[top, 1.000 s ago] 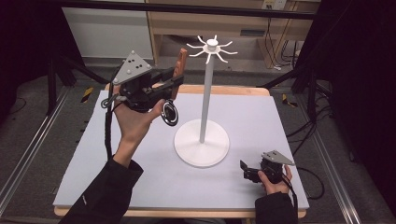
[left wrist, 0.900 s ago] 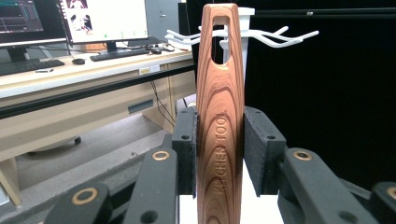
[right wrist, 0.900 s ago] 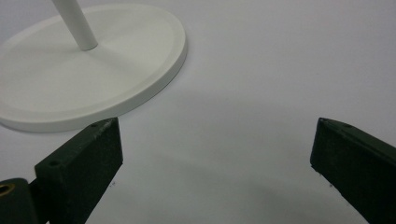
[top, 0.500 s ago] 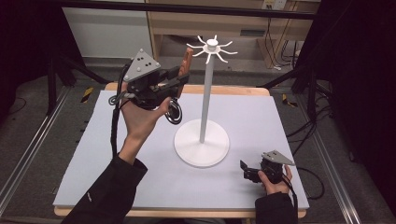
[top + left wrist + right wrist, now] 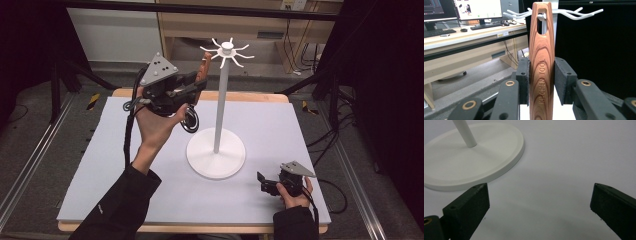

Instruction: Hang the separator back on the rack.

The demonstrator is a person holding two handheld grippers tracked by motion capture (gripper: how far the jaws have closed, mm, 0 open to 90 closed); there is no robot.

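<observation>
We see the grey table [image 5: 100, 165] below both grippers. The white hook stand [image 5: 216, 150] rises just beyond the left gripper [image 5: 192, 90], its hooks [image 5: 584, 15] level with the jaw tips. That gripper clamps a wooden utensil handle [image 5: 541, 75], whose hanging hole sits at one hook tip. The right gripper [image 5: 262, 182] rests low beside the stand's base [image 5: 474, 162], jaws spread wide apart.
</observation>
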